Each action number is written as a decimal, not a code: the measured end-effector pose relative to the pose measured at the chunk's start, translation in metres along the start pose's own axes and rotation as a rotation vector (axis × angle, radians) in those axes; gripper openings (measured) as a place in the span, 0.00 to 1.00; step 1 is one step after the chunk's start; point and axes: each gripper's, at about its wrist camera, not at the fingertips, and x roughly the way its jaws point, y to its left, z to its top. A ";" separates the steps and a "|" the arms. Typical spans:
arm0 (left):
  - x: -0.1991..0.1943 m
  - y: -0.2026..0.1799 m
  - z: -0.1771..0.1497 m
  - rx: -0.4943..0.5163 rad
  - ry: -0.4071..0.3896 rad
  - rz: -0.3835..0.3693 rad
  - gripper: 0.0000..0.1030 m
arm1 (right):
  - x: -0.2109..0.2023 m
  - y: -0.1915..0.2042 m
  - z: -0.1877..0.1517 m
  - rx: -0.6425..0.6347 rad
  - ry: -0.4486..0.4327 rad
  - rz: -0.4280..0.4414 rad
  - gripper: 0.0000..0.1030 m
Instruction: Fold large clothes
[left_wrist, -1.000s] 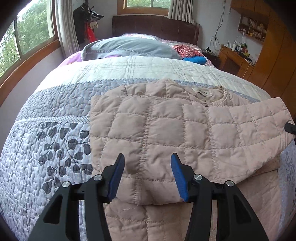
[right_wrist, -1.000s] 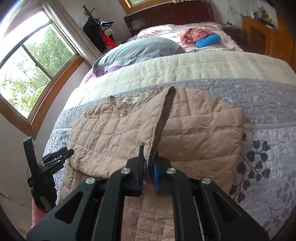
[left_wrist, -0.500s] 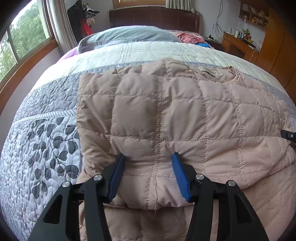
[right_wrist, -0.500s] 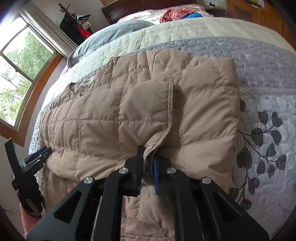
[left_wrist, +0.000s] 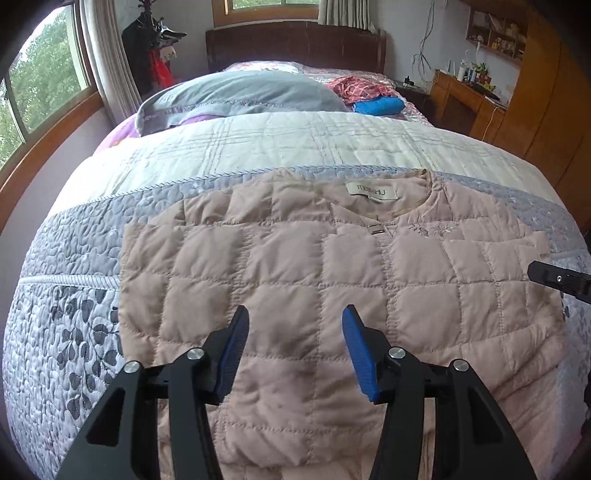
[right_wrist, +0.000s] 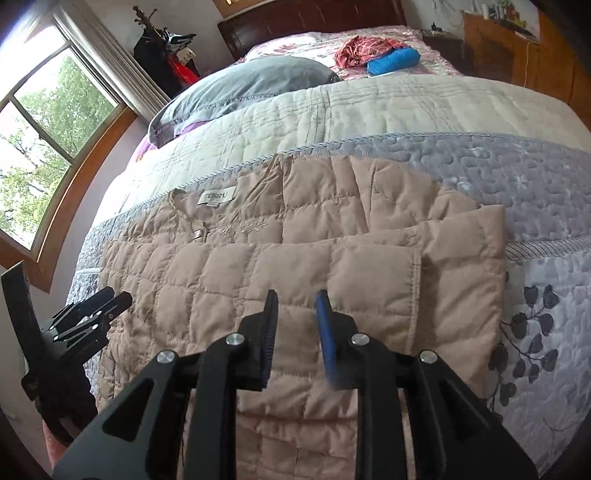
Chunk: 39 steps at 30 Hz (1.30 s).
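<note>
Both wrist views close, angled downward, sharing jacket (left_wrist: 295, 266) and bed (right_wrist: 424, 107)

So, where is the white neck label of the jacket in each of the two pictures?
Left wrist view: the neck label is above centre, slightly right, at the jacket's far edge.
Right wrist view: the label is left of centre, in the upper half.
Shared landmark: the blue bundle near the headboard.

— How's the left gripper (left_wrist: 293, 345) standing?
— Low in the frame's centre, pitched steeply down, blue pads well apart, nothing between them.
— And the right gripper (right_wrist: 295, 325)?
— Bottom centre of its own view, tilted down too, jaws opening, a narrow gap, nothing pinched. Its tip also pokes in at the other view's right edge.
</note>
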 end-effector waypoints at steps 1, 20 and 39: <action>0.008 -0.001 0.003 -0.003 0.016 0.001 0.51 | 0.009 0.000 0.003 0.005 0.011 -0.016 0.21; -0.013 -0.008 -0.046 0.021 0.027 -0.067 0.53 | -0.013 0.024 -0.054 -0.101 0.045 0.085 0.21; 0.014 -0.019 -0.053 0.065 0.049 -0.007 0.57 | 0.028 0.018 -0.064 -0.119 0.056 0.005 0.18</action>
